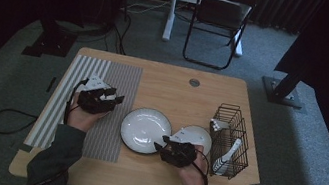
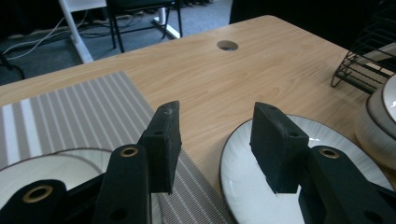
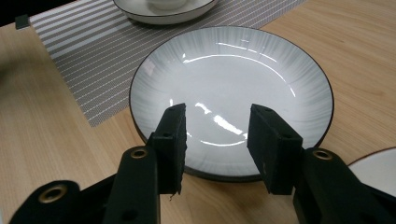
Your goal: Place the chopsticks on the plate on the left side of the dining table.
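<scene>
In the high view, a wooden worktop carries a grey striped placemat on its left half, a white plate with a dark rim near the middle, and a black wire basket at the right, with a white utensil lying in it. Between plate and basket sits another white dish, partly covered by the right gripper. That gripper, held in the person's right hand, points toward the plate's near right edge. The left gripper is held above the placemat, just left of the plate, its jaws pointing right. A folding chair stands on the carpet beyond the worktop.

In the left gripper view, the two black jaws stand apart with nothing between them. Behind the gap lie the bare worktop and the placemat's edge. The plate lies under the right-hand jaw, a second dark-rimmed plate rests on the placemat at lower left, and stacked dishes and the wire basket sit at the right edge.

In the right gripper view, the jaws are parted and grasp nothing; they hover over the near rim of the plate, which rests on the wood with its far left edge beside the placemat. The jaws do not touch the rim. Another dish sits on the placemat at the top.
</scene>
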Action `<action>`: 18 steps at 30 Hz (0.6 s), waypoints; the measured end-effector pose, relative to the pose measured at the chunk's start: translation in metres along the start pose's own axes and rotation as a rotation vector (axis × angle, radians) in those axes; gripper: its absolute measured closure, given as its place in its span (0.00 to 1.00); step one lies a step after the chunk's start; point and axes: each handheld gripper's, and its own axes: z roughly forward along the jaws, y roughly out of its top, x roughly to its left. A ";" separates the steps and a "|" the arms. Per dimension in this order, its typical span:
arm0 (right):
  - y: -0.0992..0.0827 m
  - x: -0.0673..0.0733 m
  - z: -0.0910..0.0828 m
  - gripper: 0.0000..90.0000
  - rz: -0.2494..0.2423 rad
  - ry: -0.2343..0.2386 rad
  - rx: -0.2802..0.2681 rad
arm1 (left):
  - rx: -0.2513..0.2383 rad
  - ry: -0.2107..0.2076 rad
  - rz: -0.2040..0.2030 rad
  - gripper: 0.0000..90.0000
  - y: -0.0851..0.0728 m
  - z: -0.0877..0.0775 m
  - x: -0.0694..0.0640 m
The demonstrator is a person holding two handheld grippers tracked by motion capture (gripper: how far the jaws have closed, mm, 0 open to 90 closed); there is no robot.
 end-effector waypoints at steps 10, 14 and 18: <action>-0.007 0.002 -0.005 0.69 0.005 0.000 -0.005 | 0.001 -0.053 0.050 0.59 0.012 0.012 -0.014; -0.010 0.003 -0.005 0.69 0.002 -0.002 -0.002 | -0.004 -0.066 0.064 0.59 0.018 0.014 -0.020; -0.012 0.004 -0.006 0.69 0.012 0.003 -0.002 | -0.006 -0.089 0.076 0.59 0.023 0.017 -0.024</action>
